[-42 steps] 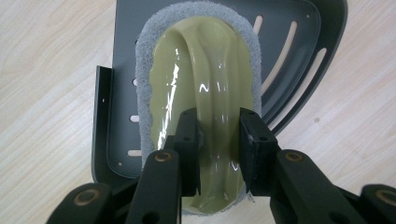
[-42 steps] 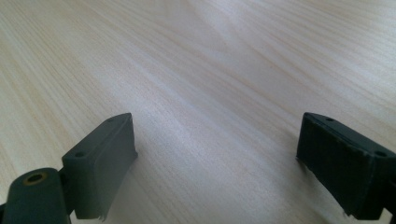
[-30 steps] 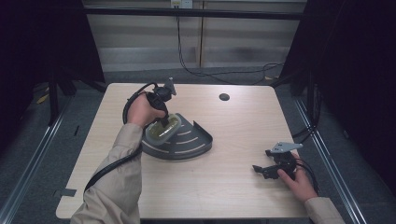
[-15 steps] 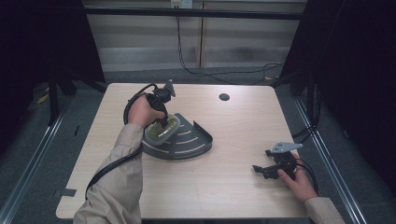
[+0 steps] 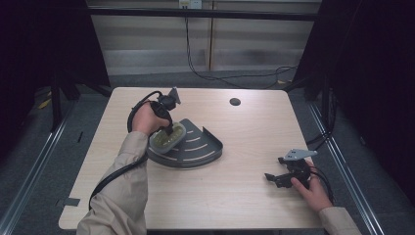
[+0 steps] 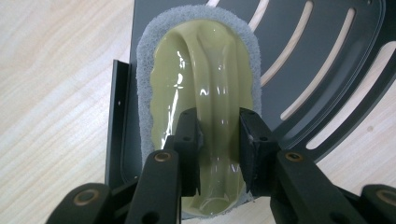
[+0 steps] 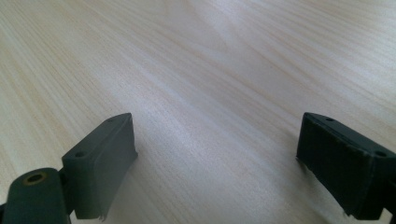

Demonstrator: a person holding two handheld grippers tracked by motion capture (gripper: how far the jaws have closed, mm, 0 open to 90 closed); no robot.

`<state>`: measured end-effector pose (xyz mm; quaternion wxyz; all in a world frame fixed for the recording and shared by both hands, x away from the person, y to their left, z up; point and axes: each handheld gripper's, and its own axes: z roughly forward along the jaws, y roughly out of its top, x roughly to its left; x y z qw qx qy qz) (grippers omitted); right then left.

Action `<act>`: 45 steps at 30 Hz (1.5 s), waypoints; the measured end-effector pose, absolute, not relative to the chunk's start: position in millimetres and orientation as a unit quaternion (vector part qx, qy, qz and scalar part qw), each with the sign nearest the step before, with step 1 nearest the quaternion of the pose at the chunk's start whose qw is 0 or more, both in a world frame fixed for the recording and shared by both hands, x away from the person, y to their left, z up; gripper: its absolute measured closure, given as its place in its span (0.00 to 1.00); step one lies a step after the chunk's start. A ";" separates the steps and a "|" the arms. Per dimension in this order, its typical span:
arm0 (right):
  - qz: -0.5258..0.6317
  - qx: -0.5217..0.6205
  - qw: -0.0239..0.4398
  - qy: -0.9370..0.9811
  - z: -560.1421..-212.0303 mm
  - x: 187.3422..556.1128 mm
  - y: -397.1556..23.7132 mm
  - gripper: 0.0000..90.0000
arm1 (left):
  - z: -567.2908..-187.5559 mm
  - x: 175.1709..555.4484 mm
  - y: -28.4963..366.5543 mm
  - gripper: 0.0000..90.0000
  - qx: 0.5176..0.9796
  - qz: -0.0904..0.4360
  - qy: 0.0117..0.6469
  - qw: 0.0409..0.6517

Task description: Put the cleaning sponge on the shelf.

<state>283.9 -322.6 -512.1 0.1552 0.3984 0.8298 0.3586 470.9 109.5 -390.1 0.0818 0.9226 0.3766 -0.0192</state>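
Left hand-held gripper (image 6: 218, 140) clamped on scrubber's (image 6: 198, 70) slick green handle ridge; probably light, stiff on top, soft below. Right hand-held gripper (image 7: 215, 163) wide open.

Scrubber (image 5: 167, 137) on rack (image 5: 198, 149), table's (image 5: 235, 196) left

In the left gripper view, the near end of the olive scrubber (image 6: 205, 93) lies under the left gripper (image 6: 218, 140), whose 2 jaws hide part of its ridge, and the dark slotted rack (image 6: 327, 56) is cut off by the top and right edges. In the high view, the small dark disc (image 5: 235, 102) on the counter (image 5: 235, 196) is too small to identify.
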 end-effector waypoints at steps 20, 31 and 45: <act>0.358 0.399 0.155 0.830 -512.1 283.8 -322.5 0.12 | -402.8 474.9 114.8 0.79 0.921 -0.016 0.381 0.083; 0.358 0.398 0.155 0.830 -512.1 283.8 -322.6 0.12 | -408.7 476.3 117.2 0.79 0.920 -0.016 0.382 0.088; 0.358 0.399 0.155 0.830 -512.1 283.8 -322.6 0.12 | -415.1 478.0 120.3 0.79 0.916 -0.011 0.391 0.087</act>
